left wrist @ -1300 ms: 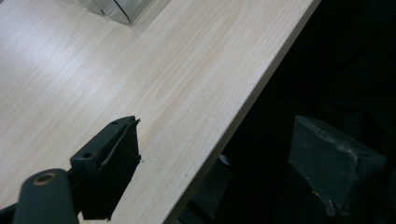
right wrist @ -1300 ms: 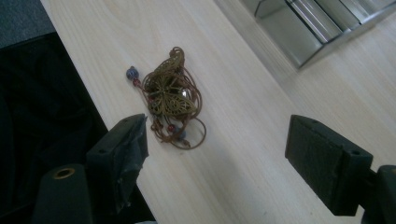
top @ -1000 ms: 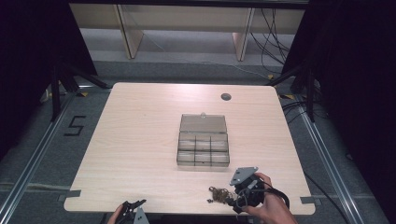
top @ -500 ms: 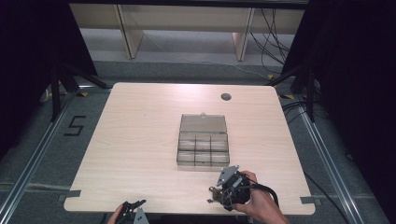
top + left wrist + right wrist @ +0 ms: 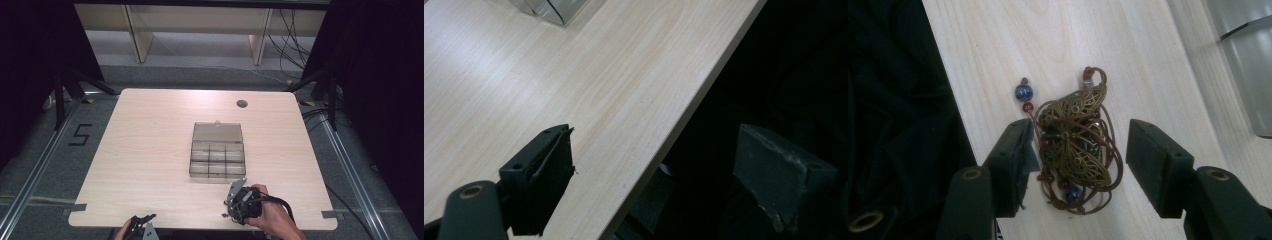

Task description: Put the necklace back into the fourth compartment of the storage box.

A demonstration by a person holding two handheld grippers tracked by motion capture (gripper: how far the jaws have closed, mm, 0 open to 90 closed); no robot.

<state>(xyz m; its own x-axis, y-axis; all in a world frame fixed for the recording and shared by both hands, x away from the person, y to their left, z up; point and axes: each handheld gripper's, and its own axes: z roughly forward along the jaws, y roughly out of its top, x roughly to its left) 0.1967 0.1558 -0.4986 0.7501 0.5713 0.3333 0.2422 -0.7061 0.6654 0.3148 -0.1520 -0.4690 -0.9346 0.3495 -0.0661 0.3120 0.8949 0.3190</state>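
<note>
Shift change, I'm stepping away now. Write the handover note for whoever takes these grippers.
Right gripper: jaws have just been closing around the necklace, a bronze butterfly pendant on brown cord with blue and red beads. One pad looks to be at the cord, the other is apart from it; no grip yet.
Left gripper: open, holding nothing, at the near table edge.
Necklace: lies flat near the near edge, just in front of the box.
Box: clear, divided, lid open, mid-table; compartments look empty.
Done: right gripper lined up over the necklace.
Left: close on it, lift, probably place it in a compartment.
</note>
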